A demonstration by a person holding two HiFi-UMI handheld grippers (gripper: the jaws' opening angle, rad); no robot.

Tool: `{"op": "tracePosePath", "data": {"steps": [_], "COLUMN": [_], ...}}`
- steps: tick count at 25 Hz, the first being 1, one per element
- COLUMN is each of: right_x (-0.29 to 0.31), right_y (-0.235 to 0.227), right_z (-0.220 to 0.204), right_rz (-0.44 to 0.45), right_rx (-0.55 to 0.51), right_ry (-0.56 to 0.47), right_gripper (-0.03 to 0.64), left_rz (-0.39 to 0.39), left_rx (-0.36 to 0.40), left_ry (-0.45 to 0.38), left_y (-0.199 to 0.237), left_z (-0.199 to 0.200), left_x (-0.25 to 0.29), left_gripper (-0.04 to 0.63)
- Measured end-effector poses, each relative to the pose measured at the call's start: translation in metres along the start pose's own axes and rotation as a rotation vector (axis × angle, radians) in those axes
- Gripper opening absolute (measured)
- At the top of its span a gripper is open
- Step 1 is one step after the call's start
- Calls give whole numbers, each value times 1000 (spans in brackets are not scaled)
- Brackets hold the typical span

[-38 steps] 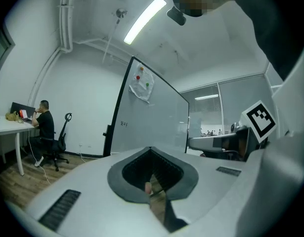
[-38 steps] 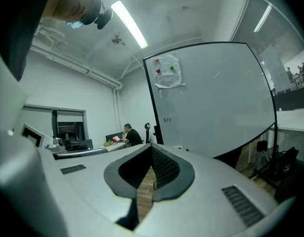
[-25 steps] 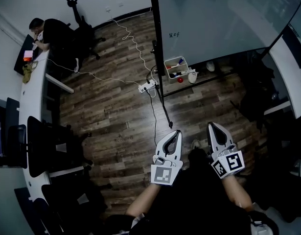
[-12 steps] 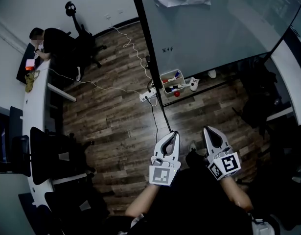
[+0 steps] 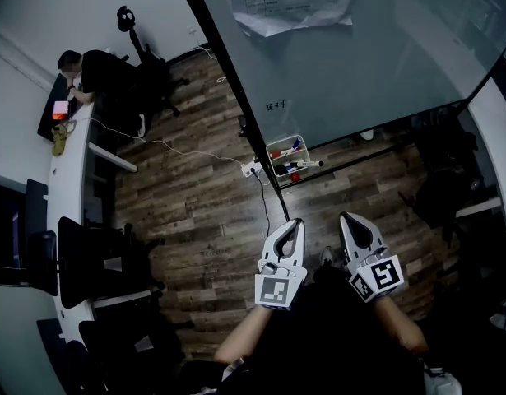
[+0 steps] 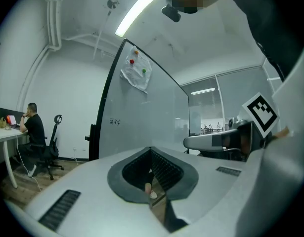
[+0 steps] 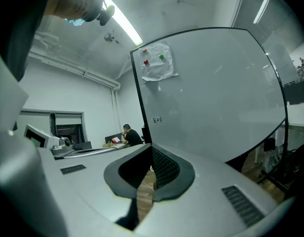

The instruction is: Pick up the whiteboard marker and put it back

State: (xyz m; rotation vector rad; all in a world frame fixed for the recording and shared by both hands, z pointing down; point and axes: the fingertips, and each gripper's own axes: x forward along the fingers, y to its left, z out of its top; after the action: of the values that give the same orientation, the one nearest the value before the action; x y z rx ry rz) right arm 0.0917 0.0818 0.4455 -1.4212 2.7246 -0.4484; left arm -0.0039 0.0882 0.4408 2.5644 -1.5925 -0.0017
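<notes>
A small white tray (image 5: 286, 155) hangs at the foot of the whiteboard (image 5: 359, 48) and holds several whiteboard markers, blue and red among them. One marker (image 5: 309, 164) lies across its right edge. My left gripper (image 5: 295, 224) and right gripper (image 5: 345, 219) are side by side low in the head view, well short of the tray, and point toward the board. Both are shut with nothing between the jaws. The left gripper view shows the board (image 6: 137, 127) ahead; the tray is hidden there. The board (image 7: 206, 98) fills the right gripper view.
A paper sheet (image 5: 285, 2) is pinned high on the board. A power strip (image 5: 254, 169) with a white cable lies on the wooden floor by the board's black leg. At far left a person (image 5: 96, 68) sits at a long white desk (image 5: 67, 188); dark chairs (image 5: 88, 262) stand nearer.
The whiteboard and its tray have come nearer and lower in the head view as I moved toward them. Both grippers stayed shut and side by side.
</notes>
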Motion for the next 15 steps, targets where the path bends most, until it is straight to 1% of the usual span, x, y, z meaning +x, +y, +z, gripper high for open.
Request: {"op": "tracePosePath", "data": {"steps": [3, 5, 11, 15], "right_x": [8, 14, 28, 33], "right_y": [-12, -19, -44, -52], "right_z": [2, 3, 7, 10], "right_rz": [22, 38, 85, 129], "right_rx": [7, 9, 15, 15], "right_ry": [7, 13, 32, 40], "right_gripper": [14, 14, 14, 14], "left_rz": [10, 14, 52, 80], "left_rx": [5, 26, 58, 71], "left_ry": [10, 27, 46, 63], "left_y": [-1, -1, -2, -2], "left_z": [-2, -6, -10, -16], "left_x": [15, 25, 55, 68], "left_gripper": [8, 8, 8, 8]}}
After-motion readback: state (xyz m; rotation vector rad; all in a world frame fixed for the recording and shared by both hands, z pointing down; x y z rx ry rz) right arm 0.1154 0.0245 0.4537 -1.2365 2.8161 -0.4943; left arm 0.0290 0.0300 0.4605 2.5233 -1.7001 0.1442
